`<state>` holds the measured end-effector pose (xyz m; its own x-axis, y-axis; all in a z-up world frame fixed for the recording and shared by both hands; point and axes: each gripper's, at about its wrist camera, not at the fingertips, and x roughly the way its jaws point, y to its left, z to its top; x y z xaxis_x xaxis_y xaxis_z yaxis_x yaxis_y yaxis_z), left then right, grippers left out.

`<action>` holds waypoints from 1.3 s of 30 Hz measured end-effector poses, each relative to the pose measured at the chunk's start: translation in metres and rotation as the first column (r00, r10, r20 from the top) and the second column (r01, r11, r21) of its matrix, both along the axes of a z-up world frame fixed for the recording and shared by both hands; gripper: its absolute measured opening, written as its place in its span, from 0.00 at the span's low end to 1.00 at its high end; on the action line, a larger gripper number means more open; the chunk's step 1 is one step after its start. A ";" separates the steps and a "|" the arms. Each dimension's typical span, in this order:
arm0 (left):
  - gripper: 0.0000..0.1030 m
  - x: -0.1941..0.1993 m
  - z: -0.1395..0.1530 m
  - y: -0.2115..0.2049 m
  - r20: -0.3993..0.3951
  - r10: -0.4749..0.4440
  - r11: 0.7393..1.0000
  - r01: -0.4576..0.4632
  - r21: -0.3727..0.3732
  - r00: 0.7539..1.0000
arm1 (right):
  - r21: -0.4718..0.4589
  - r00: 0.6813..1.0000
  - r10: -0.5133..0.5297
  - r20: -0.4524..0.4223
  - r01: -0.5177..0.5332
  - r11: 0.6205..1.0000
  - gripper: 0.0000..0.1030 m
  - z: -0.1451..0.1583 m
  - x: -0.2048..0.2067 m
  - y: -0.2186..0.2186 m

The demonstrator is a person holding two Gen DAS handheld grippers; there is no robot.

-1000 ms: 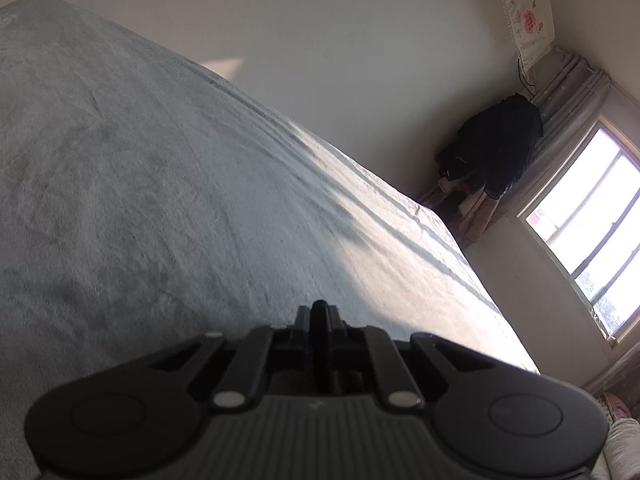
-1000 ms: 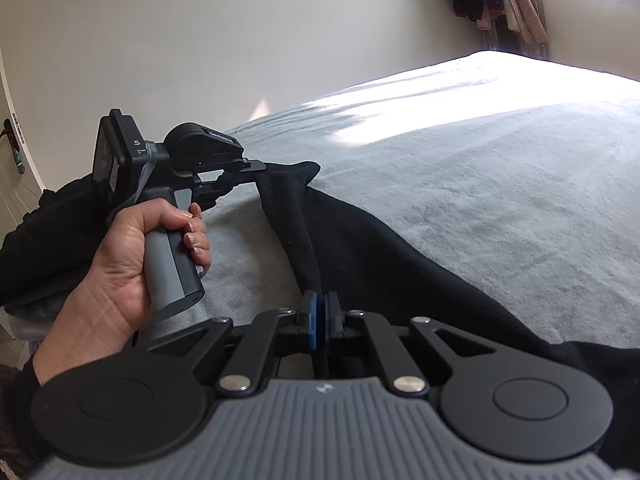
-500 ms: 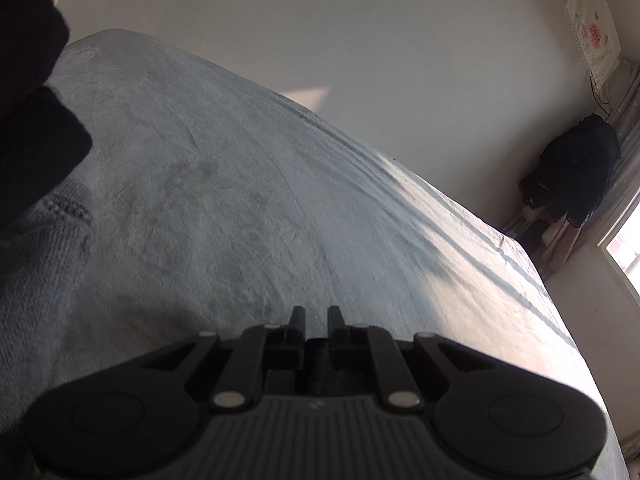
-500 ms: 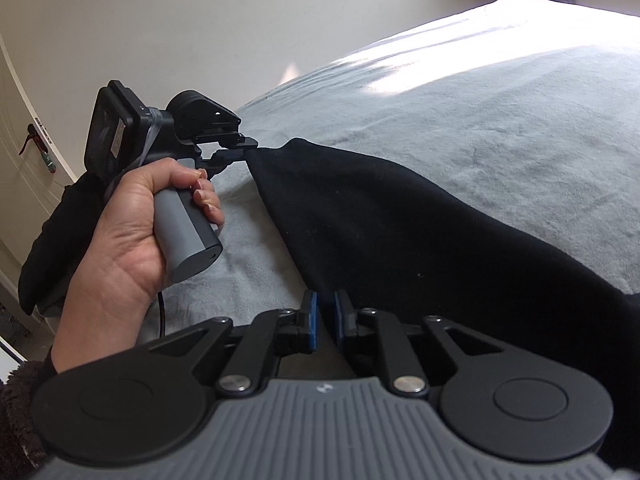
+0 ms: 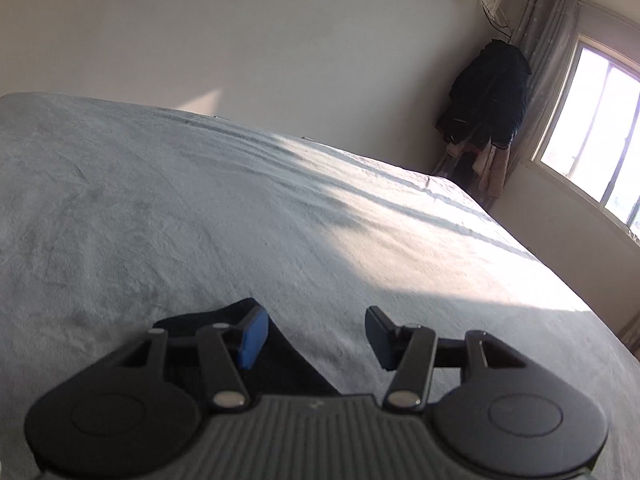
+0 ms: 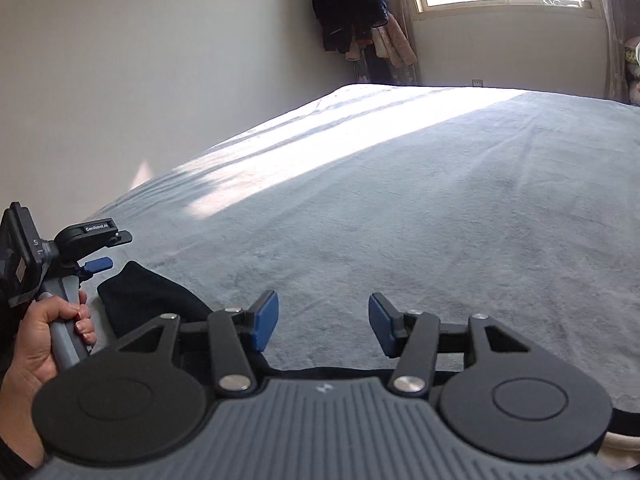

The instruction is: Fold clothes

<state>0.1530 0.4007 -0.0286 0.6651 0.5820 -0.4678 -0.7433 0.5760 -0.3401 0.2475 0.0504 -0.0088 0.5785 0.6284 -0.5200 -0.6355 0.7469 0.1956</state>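
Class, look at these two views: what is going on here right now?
A person is folding clothes on a grey bed, holding a gripper in each hand. Both the left gripper and the right gripper are opening, with nothing between their pads. The black garment lies on the bed just below them, released. The person's hand grips the left gripper's handle. Dark clothes hang in the corner by the window.

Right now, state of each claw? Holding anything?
Left claw: jaws opening, nothing between them; the black garment lies loose on the bed beside it.
Right claw: jaws opening, nothing gripped; only grey blanket shows between them.
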 end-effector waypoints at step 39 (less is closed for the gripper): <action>0.50 0.033 -0.003 -0.039 -0.297 -0.366 0.908 0.408 0.096 0.882 | -0.068 0.994 0.102 0.034 -0.100 0.993 0.51 -0.026 -0.013 0.046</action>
<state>0.1862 0.3621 -0.0313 0.7149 0.3817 -0.5859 -0.5001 0.8647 -0.0469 0.2349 0.0963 -0.0346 0.5334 0.6495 -0.5420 -0.7144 0.6890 0.1226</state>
